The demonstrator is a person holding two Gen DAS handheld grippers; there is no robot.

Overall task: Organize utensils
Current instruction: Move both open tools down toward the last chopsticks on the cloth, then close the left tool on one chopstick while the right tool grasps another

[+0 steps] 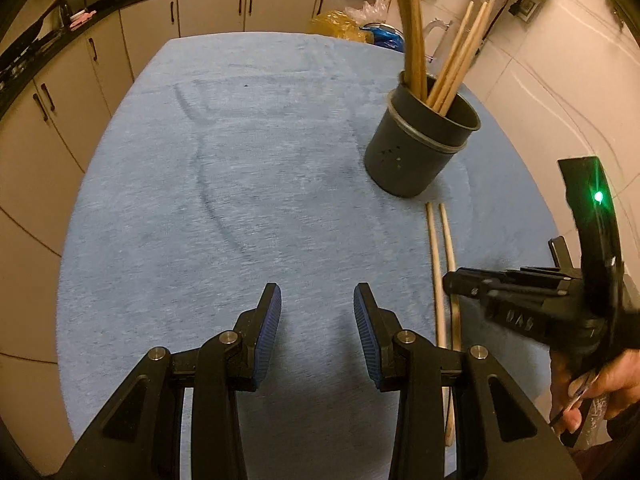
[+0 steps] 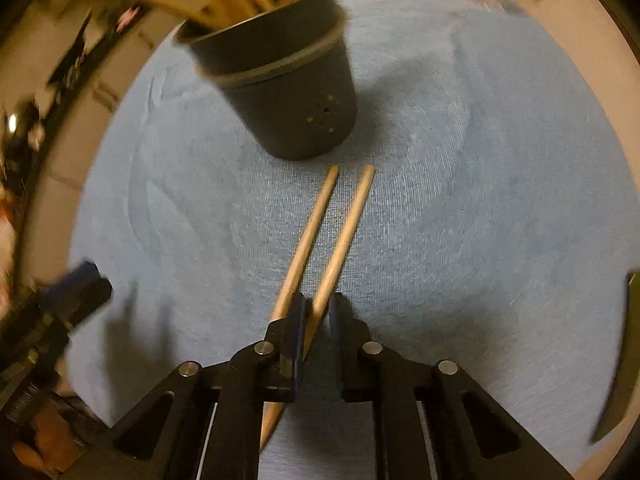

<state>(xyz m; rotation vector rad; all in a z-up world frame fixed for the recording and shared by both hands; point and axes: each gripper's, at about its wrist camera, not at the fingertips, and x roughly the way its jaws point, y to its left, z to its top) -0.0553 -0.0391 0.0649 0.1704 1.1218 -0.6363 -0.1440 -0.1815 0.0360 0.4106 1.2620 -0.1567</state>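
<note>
A dark utensil holder point(image 1: 420, 152) point(image 2: 288, 112) stands on the blue cloth point(image 1: 240, 160) with several wooden chopsticks and longer wooden handles in it. Two loose chopsticks point(image 1: 434, 248) lie side by side just in front of it. In the right wrist view my right gripper point(image 2: 317, 304) is down on them, shut on the right-hand chopstick point(image 2: 348, 224). The other chopstick point(image 2: 308, 236) runs past the outside of the left finger. My left gripper point(image 1: 318, 300) hovers open over bare cloth, to the left of the pair, with nothing between its pads.
The cloth-covered table ends near the chopsticks on the right, with a tiled wall point(image 1: 560, 80) beyond. Cabinets point(image 1: 208, 8) and a cluttered counter line the far and left sides. Plastic bags point(image 1: 352, 28) sit past the table's far end. A hand point(image 1: 600, 392) holds the right gripper.
</note>
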